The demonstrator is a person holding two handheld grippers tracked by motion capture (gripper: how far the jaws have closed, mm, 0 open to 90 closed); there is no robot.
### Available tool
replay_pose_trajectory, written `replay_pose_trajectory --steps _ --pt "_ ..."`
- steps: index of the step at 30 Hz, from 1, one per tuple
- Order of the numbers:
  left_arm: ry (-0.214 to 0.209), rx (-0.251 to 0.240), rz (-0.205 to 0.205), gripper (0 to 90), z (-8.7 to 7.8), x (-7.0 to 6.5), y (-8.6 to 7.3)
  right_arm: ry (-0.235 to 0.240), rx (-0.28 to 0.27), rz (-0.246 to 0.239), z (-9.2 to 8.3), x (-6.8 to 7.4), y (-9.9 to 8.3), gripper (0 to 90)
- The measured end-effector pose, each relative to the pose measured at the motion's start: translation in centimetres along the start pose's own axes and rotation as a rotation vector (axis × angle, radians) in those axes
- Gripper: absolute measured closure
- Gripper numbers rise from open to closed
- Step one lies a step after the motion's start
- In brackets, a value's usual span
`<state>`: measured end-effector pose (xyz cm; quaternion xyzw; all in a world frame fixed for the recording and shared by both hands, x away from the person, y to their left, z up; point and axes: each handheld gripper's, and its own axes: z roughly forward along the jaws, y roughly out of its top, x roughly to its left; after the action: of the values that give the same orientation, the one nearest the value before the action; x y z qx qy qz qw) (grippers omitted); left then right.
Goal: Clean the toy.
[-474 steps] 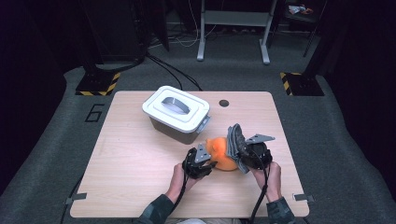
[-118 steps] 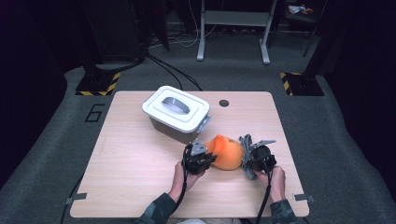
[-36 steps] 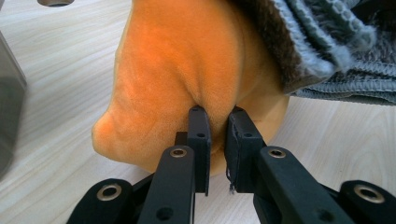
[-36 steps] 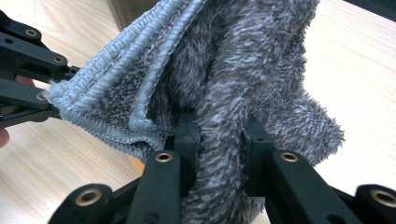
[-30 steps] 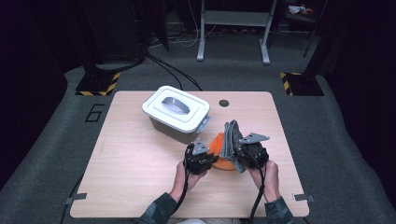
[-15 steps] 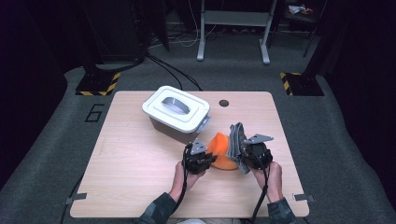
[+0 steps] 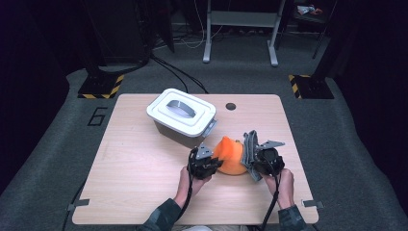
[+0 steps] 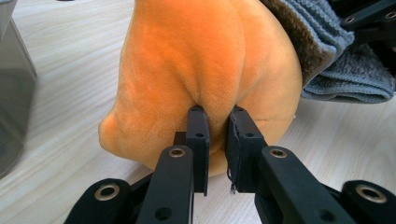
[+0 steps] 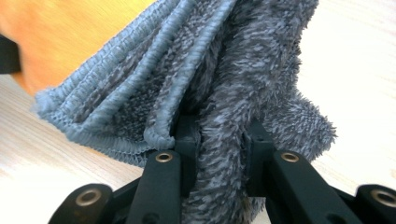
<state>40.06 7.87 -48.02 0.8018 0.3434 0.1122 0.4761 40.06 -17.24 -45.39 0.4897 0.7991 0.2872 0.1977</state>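
A: What is being held at this moment?

B: An orange plush cloth [image 8: 205, 70] is pinched by the left tongs [image 8: 217, 133], a fold of it being squeezed between the two black jaws. A grey towel [image 9: 224, 79] is gripped by the right tongs [image 9: 217, 154], with the jaws pressed together on a thick bunch of its pile.

A: And where are the two pieces placed?

B: Both are found on the near right part of the bench [image 7: 139, 187], between the two hands. The orange cloth [image 7: 230, 155] is bunched into a mound that rests on the wood, and the towel [image 7: 249, 148] is held upright against its right side, touching it.

A: How much of the work can be judged as done?

B: Little can be counted as finished. Both grips are secured, but neither piece is laid flat or folded. The lidded white container [image 7: 182, 114] is seen farther back and is closed, with nothing put inside as far as can be told.

A: What is left?

B: Whether the pieces are to be separated, folded or stowed cannot be told.
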Motion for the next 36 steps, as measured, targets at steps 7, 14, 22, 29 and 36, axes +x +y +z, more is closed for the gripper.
replay_pose_trajectory --steps 7,14,22,29,36 --pt "0.0 -0.001 0.0 80.3 0.0 0.0 0.0 0.002 0.029 0.017 1.2 -0.8 -0.6 72.5" --pt "0.005 -0.005 0.0 80.4 0.0 0.0 -0.1 0.016 0.088 0.049 2.7 -1.9 -1.6 72.4" --pt "0.013 -0.005 -0.002 80.3 -0.1 0.2 -0.2 -0.005 0.018 0.04 0.3 -1.6 -0.7 72.6" --pt "0.008 -0.005 0.001 80.4 -0.1 0.1 -0.2 0.018 -0.084 -0.012 -2.8 -0.1 1.0 72.5" --pt "0.006 -0.006 0.008 80.3 -0.1 -0.1 -0.2 0.065 -0.13 -0.082 -3.8 2.4 2.6 72.4"
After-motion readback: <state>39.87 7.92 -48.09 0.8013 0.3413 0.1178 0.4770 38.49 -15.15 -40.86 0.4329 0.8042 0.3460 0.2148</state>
